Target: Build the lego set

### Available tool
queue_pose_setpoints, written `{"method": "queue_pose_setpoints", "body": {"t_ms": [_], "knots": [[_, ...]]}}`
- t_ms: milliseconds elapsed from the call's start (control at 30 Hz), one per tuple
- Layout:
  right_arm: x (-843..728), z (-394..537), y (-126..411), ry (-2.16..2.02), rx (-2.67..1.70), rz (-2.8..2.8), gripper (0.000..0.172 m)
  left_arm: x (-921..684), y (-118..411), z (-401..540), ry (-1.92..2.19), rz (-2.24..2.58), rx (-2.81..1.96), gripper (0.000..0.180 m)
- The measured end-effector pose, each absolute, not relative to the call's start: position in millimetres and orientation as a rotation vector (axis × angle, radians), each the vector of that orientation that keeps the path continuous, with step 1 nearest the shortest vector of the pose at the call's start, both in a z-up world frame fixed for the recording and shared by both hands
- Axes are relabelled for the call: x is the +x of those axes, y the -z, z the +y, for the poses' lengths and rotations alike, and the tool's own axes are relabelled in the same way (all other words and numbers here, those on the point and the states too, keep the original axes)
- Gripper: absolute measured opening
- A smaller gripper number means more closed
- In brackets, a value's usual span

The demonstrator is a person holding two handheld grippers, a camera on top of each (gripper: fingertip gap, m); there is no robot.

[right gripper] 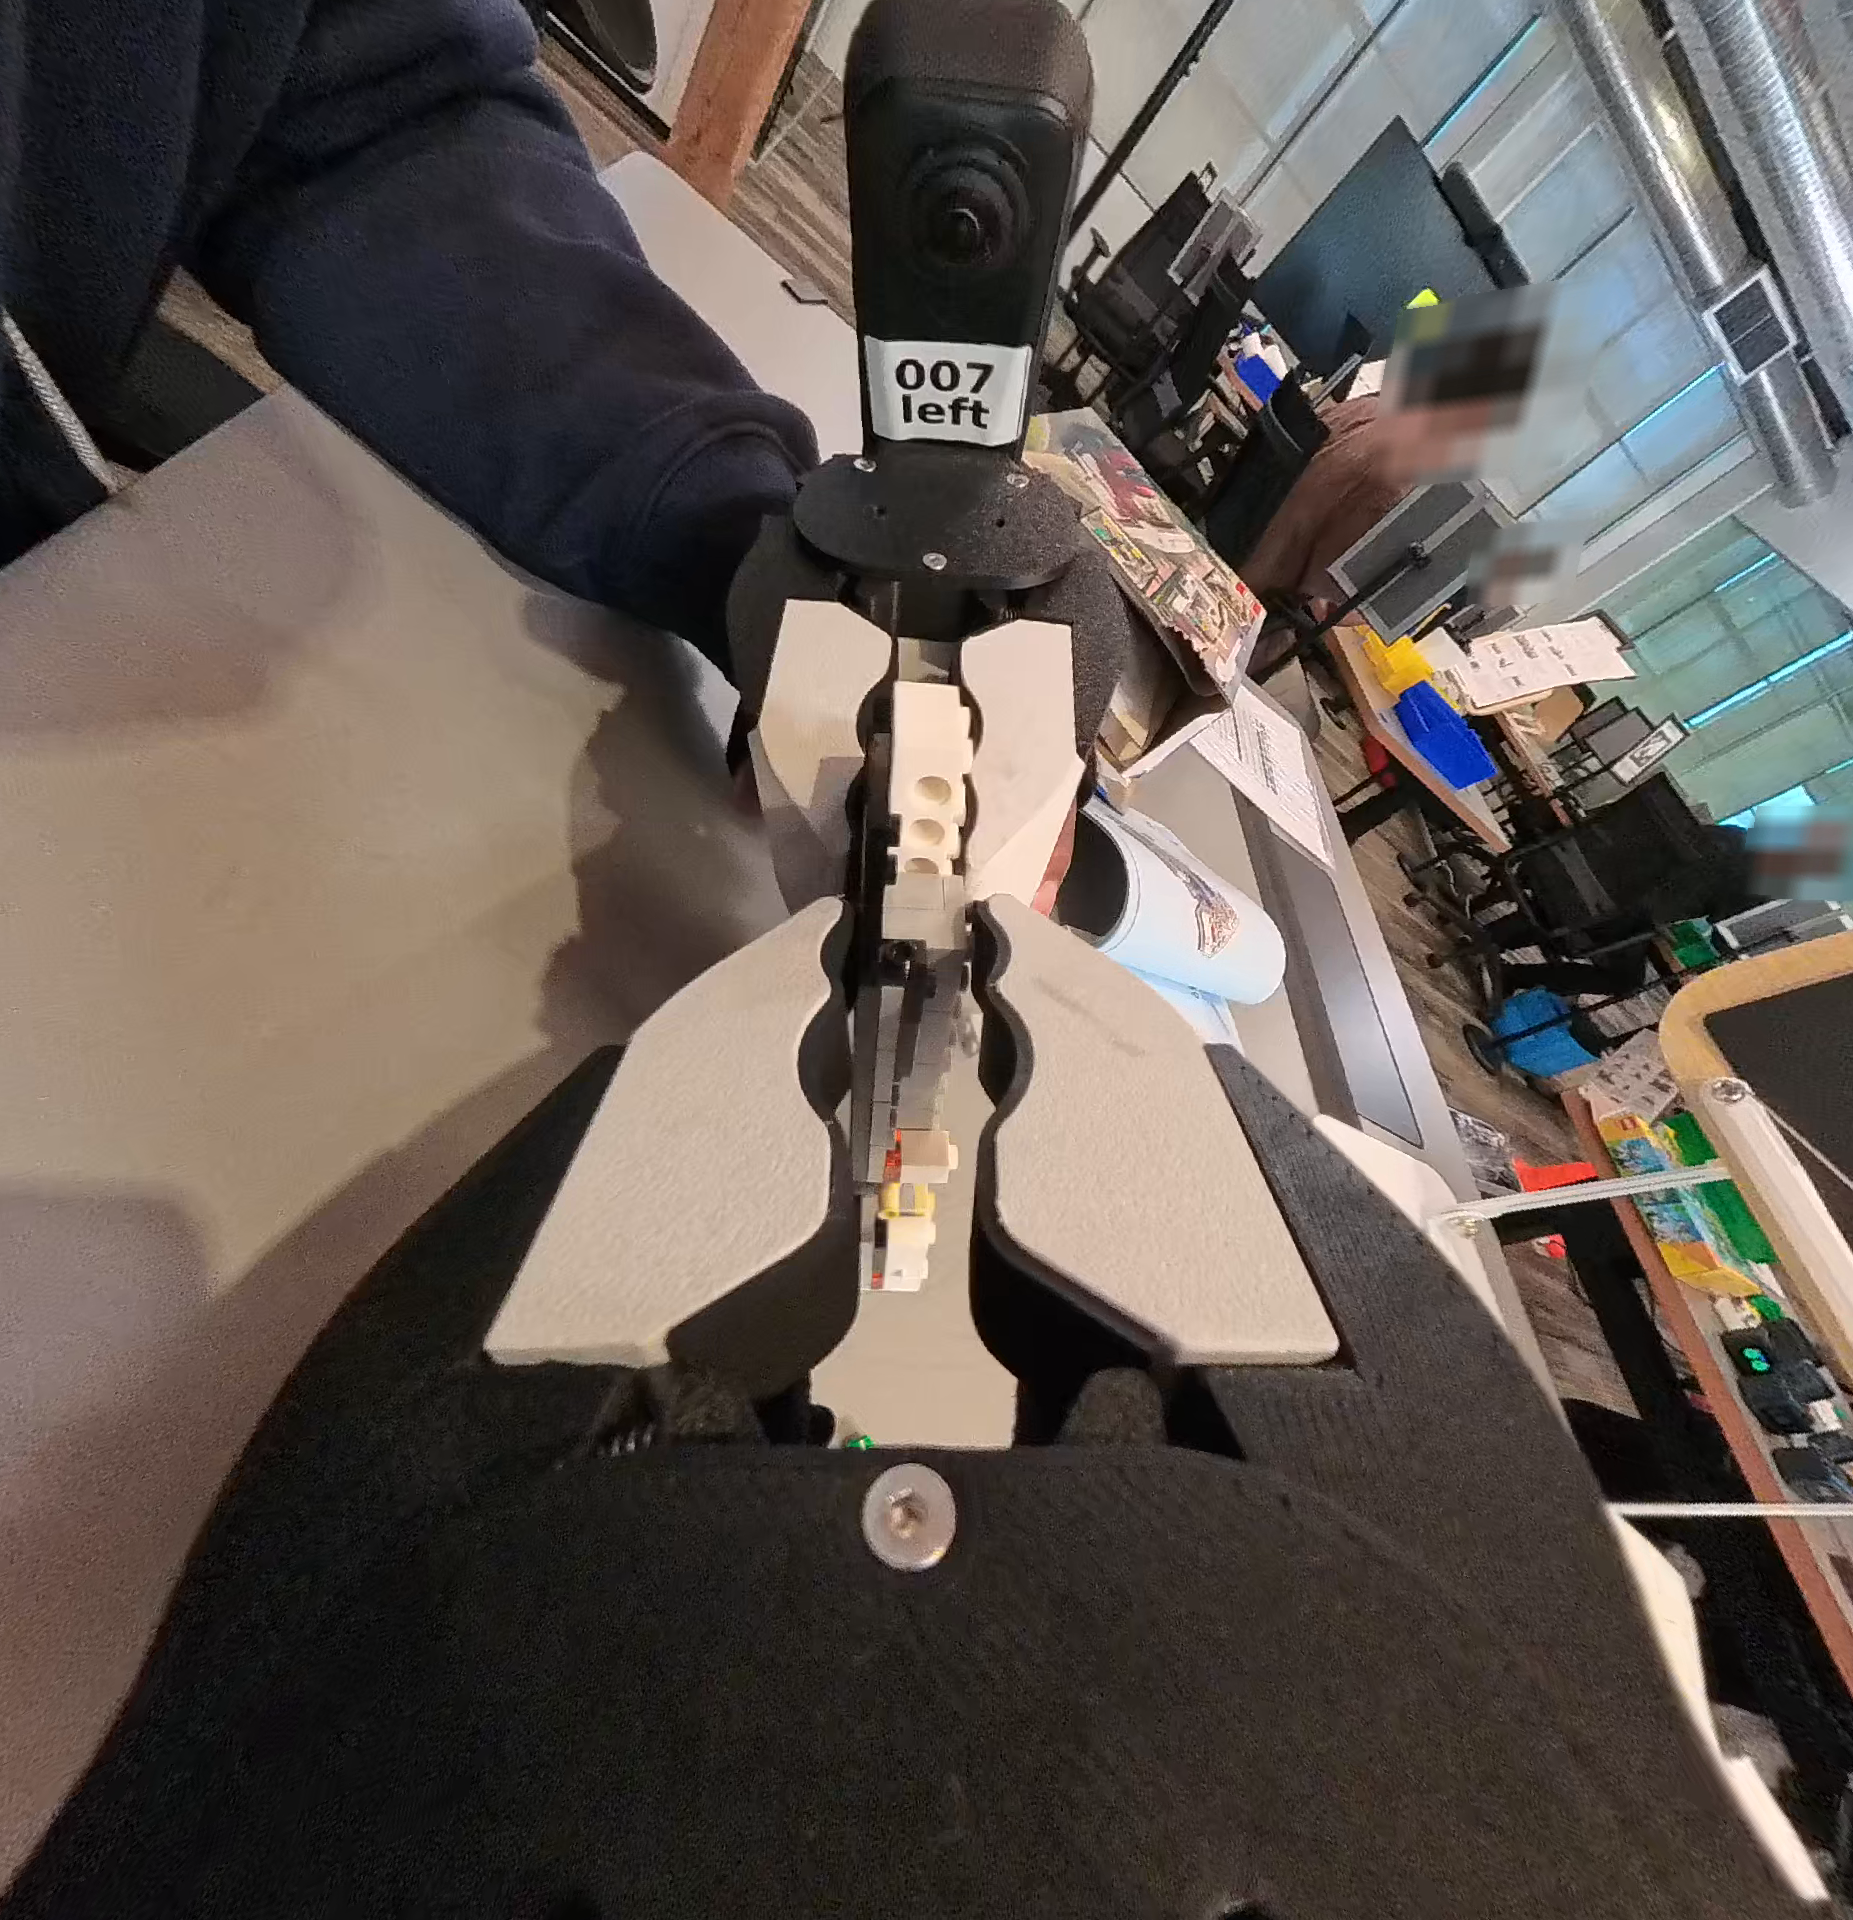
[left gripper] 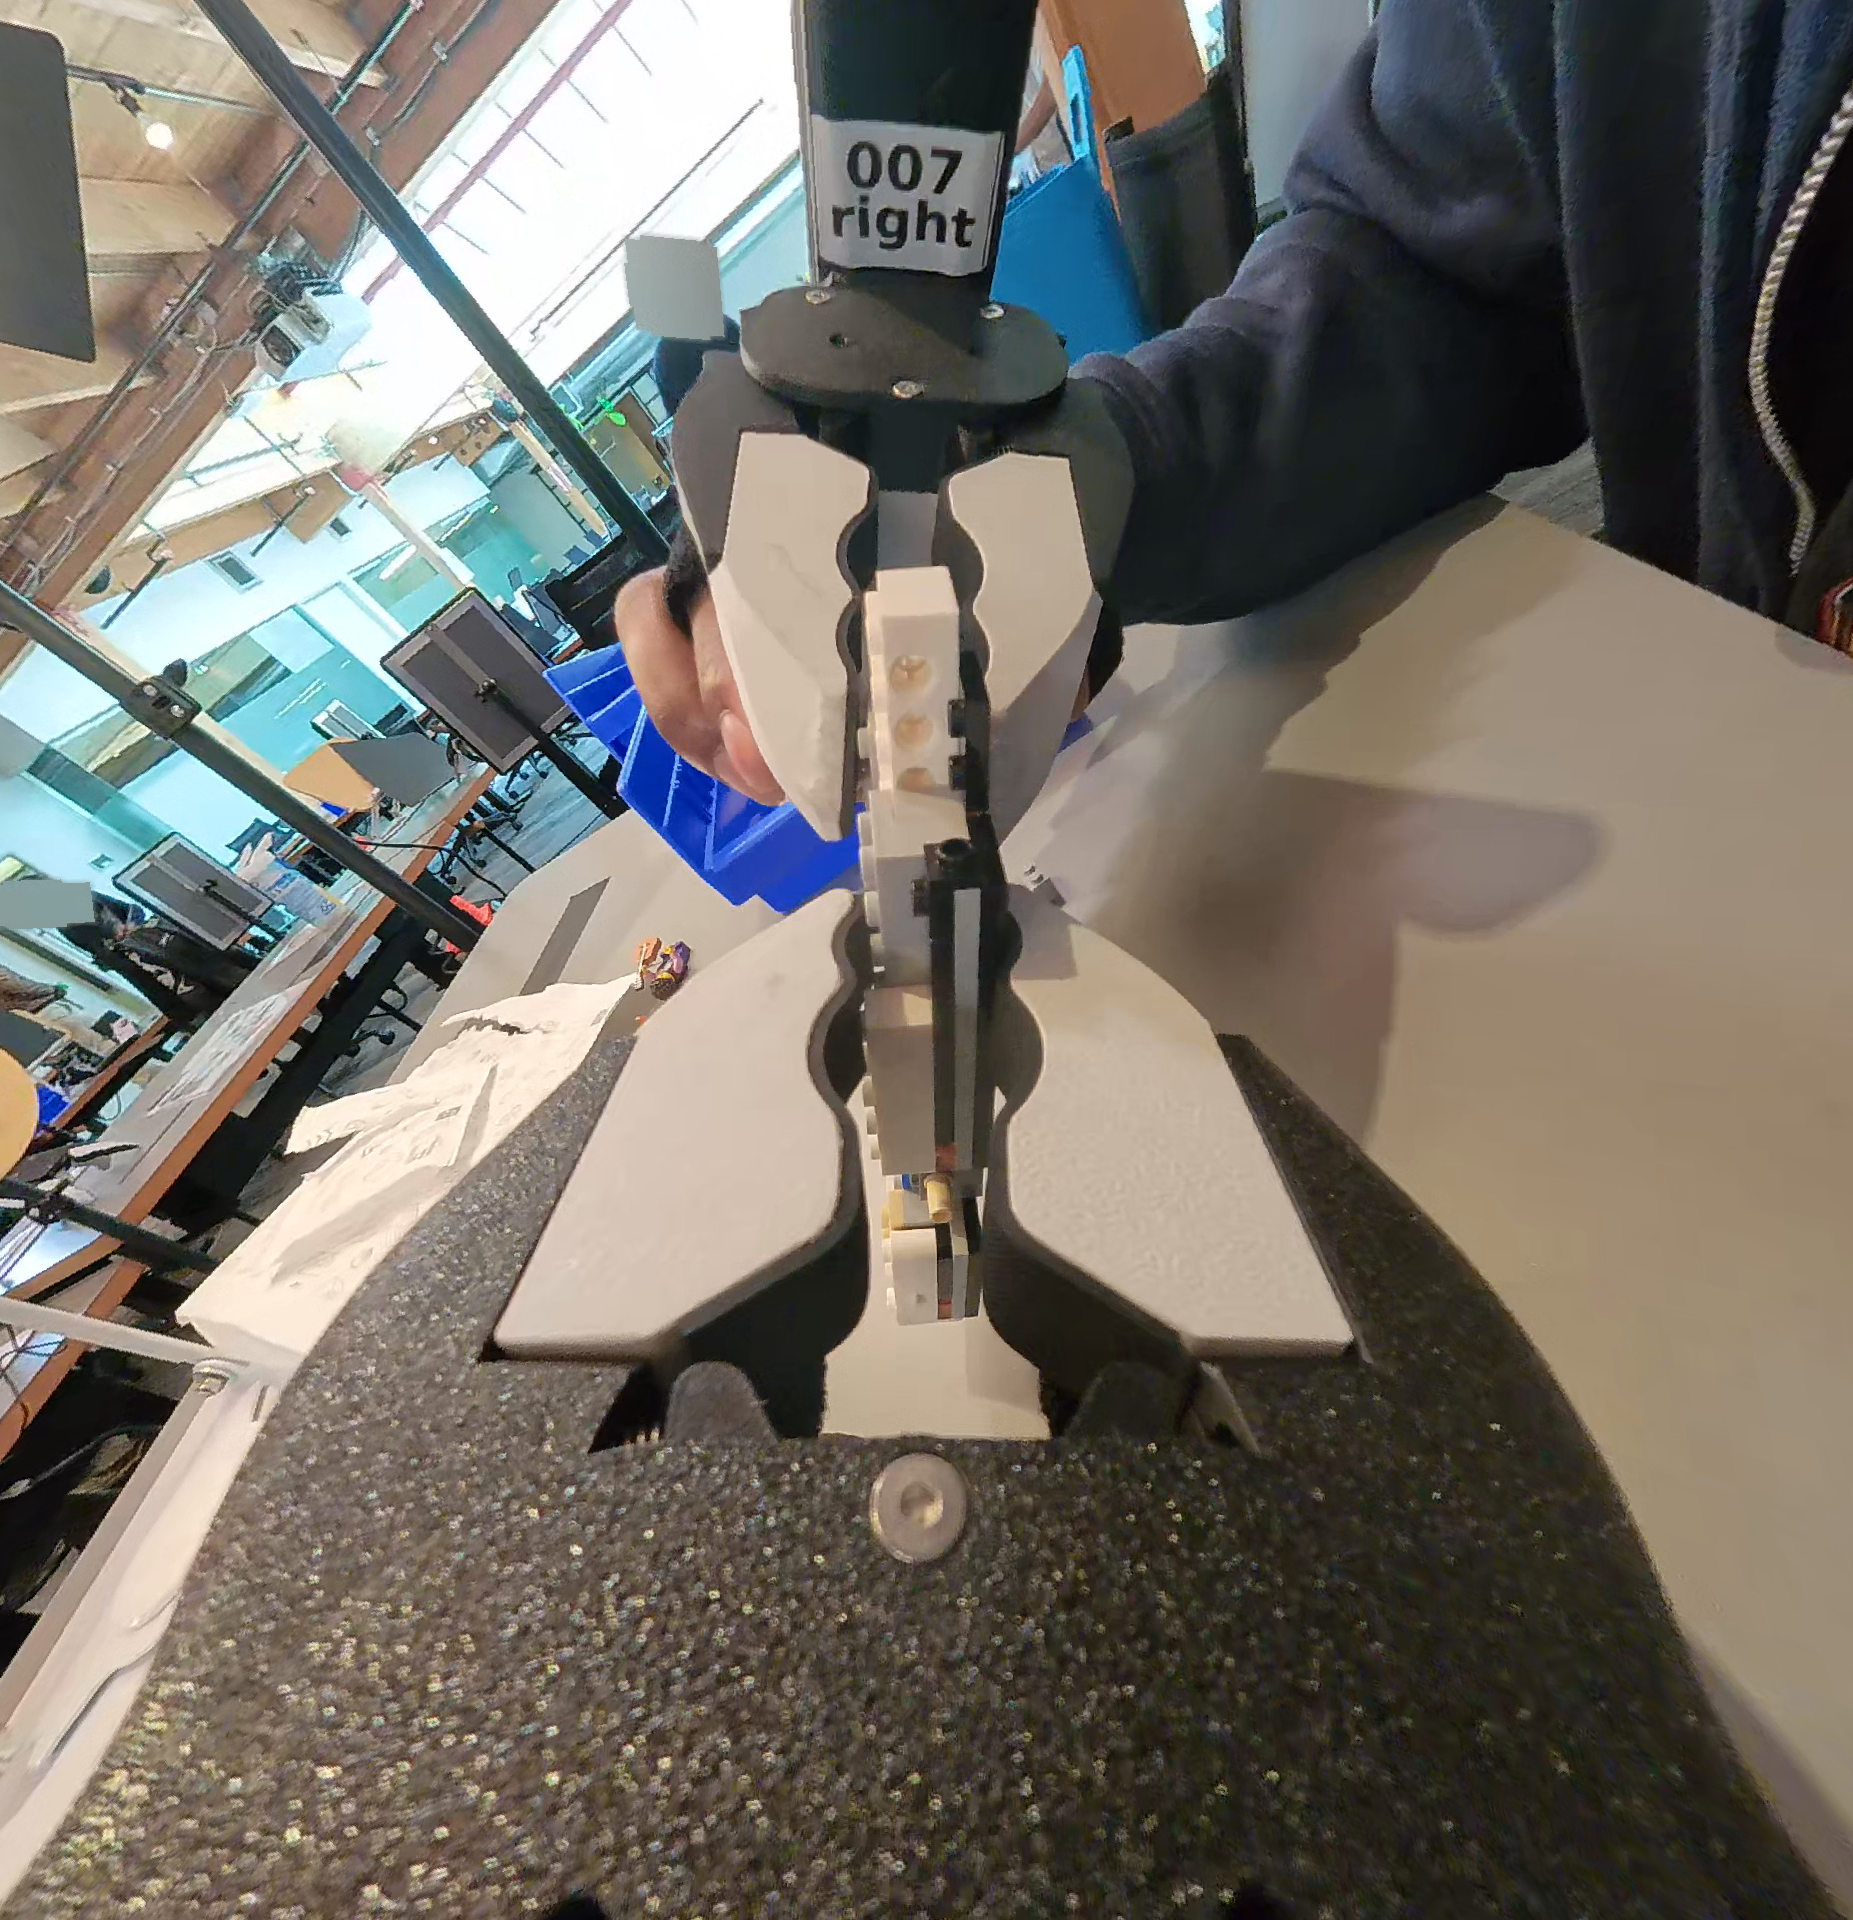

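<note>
You've got both grippers clamped nose to nose on one long brick assembly [left gripper: 917, 914], left gripper [left gripper: 927, 935] and right gripper [right gripper: 906, 925] gripping opposite ends, its length along both finger lines, seemingly lifted above the table [left gripper: 1524, 748].

Both grippers: black speckled body, pale grey fingers [left gripper: 683, 1143] with wavy black inner pads, silver screw [left gripper: 917, 1504] at centre. Opposing right gripper [left gripper: 906, 717] carries black oval plate, black post, white label [left gripper: 904, 203]. Left gripper [right gripper: 917, 790] post holds round lens [right gripper: 966, 213]. Dark navy fleece sleeve [left gripper: 1348, 416], zip hoodie.
</note>
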State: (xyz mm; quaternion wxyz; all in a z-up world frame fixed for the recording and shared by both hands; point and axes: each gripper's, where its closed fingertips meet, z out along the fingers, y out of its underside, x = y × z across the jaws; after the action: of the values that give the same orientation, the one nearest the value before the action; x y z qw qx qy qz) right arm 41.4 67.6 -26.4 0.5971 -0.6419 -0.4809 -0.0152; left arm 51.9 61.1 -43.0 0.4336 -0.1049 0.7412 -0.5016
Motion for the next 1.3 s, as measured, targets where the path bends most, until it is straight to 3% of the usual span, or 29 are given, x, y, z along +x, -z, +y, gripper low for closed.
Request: {"method": "queue_pose_setpoints", "body": {"t_ms": [233, 500, 1300], "knots": [[47, 76, 28, 0.059, -1.499, -1.045, 0.022, 56, 45, 68, 1.262, 1.826, -0.314, 0.020], [61, 86, 22, 0.151, -1.484, -0.938, 0.042, 63, 41, 77, 1.221, 1.779, -0.363, 0.020], [105, 95, 56, 0.287, -1.698, -0.721, 0.043, 74, 12, 133, 1.022, 1.500, -0.478, 0.020]]}}
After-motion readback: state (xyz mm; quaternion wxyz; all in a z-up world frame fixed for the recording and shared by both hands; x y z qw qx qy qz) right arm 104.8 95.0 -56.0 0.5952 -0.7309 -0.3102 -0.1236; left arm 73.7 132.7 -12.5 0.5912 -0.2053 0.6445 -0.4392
